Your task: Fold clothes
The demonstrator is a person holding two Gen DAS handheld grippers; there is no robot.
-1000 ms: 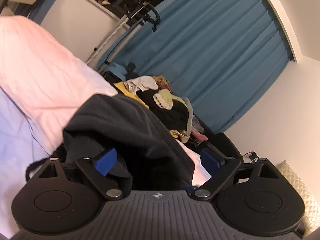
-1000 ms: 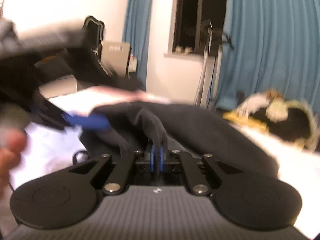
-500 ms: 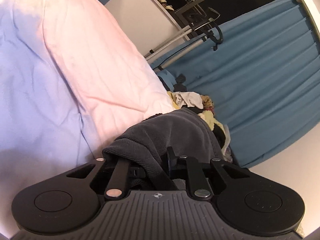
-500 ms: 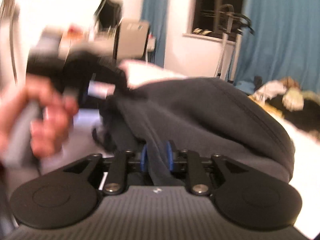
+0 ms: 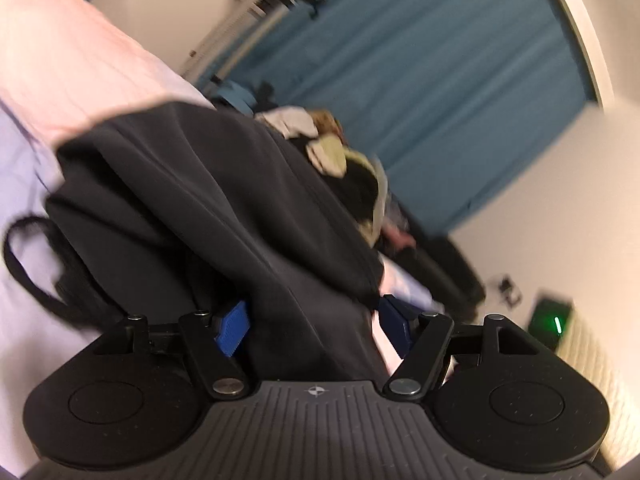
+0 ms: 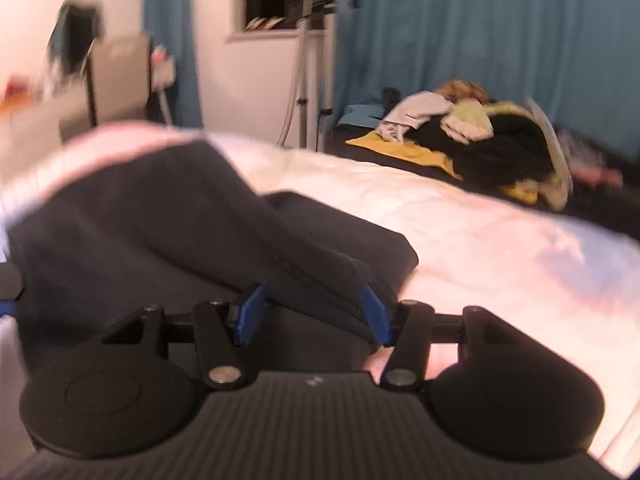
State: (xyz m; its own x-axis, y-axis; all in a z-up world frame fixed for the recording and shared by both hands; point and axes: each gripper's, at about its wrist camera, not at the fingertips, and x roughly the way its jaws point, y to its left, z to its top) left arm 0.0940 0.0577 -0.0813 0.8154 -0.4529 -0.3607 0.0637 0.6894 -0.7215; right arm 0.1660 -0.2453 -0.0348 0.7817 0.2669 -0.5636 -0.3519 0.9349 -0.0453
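Here, left gripper (image 5: 316,328): jaws apart, dark garment (image 5: 224,208) draped between, unpinched.
Right gripper (image 6: 310,318): likewise apart astride a fold.
Risk: the loose fold ahead could slump and spoil the stack.

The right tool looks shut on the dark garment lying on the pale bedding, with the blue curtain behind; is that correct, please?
Not quite: the right tool is open, its blue pads apart on either side of a fold of the dark garment, as the right wrist view shows. The garment does lie on the pale bedding, with the blue curtain behind.
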